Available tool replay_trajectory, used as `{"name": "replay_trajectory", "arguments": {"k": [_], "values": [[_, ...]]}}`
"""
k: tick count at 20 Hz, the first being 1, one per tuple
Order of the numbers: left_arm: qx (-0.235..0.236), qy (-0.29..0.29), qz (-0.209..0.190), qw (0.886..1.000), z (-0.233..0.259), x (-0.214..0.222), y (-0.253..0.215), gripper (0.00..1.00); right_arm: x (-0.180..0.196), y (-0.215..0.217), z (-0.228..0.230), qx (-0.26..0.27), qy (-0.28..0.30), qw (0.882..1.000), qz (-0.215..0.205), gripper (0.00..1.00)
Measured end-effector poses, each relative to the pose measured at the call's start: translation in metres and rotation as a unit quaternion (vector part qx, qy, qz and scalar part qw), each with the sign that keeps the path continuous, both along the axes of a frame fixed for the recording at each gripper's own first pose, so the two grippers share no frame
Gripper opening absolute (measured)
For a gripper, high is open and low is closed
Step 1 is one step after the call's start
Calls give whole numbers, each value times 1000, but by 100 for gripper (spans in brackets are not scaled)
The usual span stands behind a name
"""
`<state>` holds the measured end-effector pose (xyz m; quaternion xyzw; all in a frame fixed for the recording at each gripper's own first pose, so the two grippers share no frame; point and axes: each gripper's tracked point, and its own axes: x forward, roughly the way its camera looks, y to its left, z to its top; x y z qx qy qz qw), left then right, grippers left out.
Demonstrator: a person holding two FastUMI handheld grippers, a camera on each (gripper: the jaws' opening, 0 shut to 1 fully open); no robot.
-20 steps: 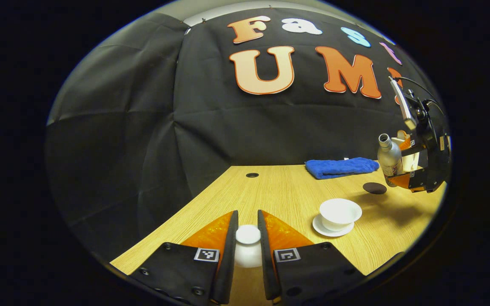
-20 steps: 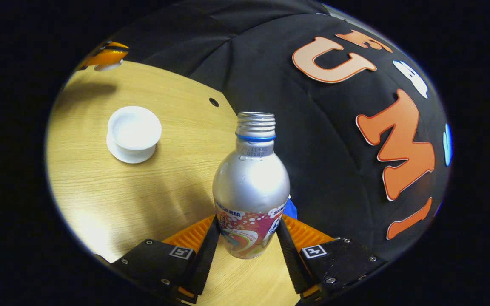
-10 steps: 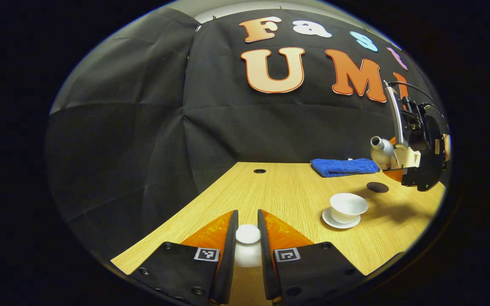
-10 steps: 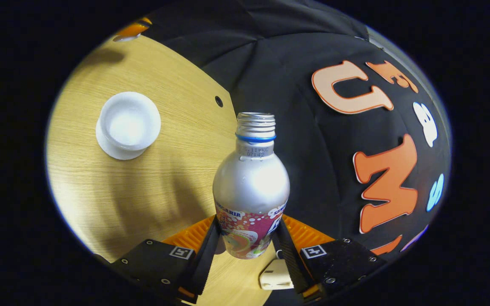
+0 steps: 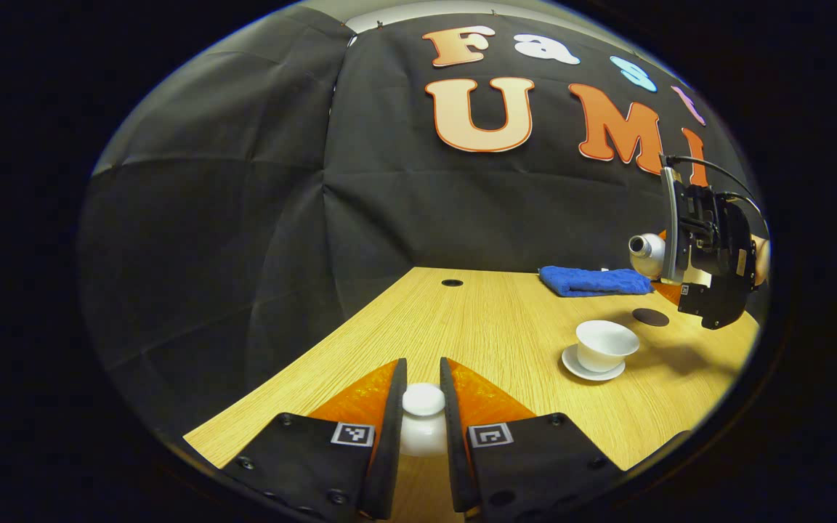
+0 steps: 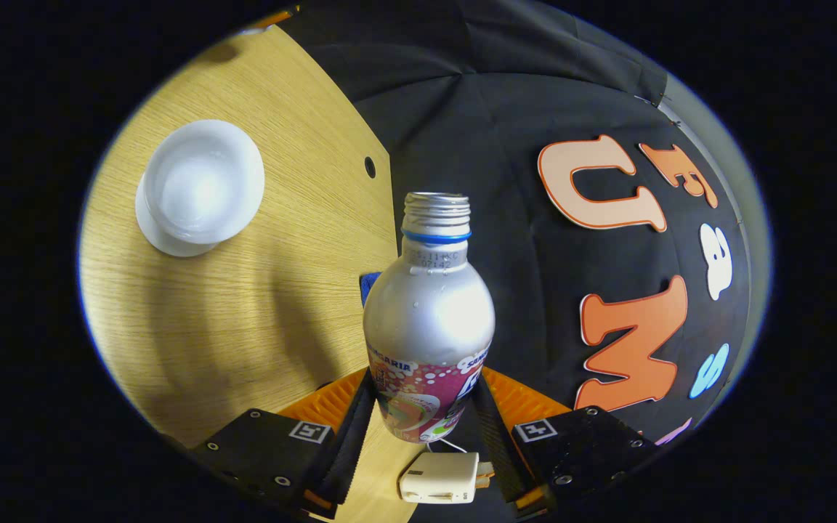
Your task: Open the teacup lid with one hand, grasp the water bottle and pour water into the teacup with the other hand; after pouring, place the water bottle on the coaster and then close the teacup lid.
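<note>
Wood-grain worktop (image 5: pixel 491 319), black cloth behind. Left gripper (image 5: pixel 422 407) pinches the lid (image 5: pixel 423 399) by its knob, held clear near the front edge so the teacup (image 5: pixel 606 344) on its saucer stays uncovered. Right gripper (image 6: pixel 424 414) clamps the bottle (image 6: pixel 429 305), tipped mouth-first toward the cup, likely for pouring. Label partly readable: "…NGARIA". Coaster (image 5: pixel 650 317) waits beyond the cup, near a blue towel (image 5: pixel 593 280).

Lid (image 5: pixel 423 415) between left tongs: white. Cup (image 5: pixel 605 346) and saucer (image 5: pixel 587 371), ahead right of left tongs: white. Coaster (image 5: pixel 650 317) beyond cup: dark. Cloth (image 5: pixel 593 281) at far edge: blue. Table (image 5: pixel 491 327): light wood grain. Bottle (image 6: pixel 429 319) in right tongs: silver body, blue neck ring, pink label with white bubbles. Small block (image 6: pixel 439 477) below bottle: cream.
</note>
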<state>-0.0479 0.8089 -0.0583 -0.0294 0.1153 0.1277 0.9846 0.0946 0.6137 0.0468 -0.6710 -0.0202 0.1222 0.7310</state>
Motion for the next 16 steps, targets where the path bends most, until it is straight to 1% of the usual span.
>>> {"name": "replay_trajectory", "arguments": {"k": [3,4,5,6,9,10,11,12,13,14,15,16], "values": [[-2,1,2,1000,-2,-1,2,33,-2,4,8,-25,-31,999,17,77],[-2,1,2,1000,-1,-2,2,30,-4,6,11,-30,-38,999,23,77],[-2,2,3,1000,-1,-2,1,30,-6,10,13,-37,-46,998,31,77],[-3,2,2,1000,-1,-2,1,33,-9,14,15,-42,-53,997,38,77],[-3,2,3,1000,0,-4,1,34,-16,25,19,-59,-72,994,53,77],[-5,1,4,1000,0,-3,2,33,-18,26,20,-69,-80,993,57,77],[-6,1,4,1000,-1,-4,1,36,-19,28,22,-79,-91,991,60,77],[-8,1,4,1000,0,-4,0,33,-18,27,23,-93,-103,989,60,77],[-8,1,3,1000,0,-5,0,33,-18,27,24,-107,-113,986,61,77],[-9,0,3,1000,0,-5,0,31,-18,27,23,-119,-124,983,63,77],[-9,1,2,1000,0,-5,-1,33,-17,27,23,-129,-129,981,65,77],[-9,1,2,1000,0,-6,0,33,-17,26,22,-135,-131,980,66,77]]}}
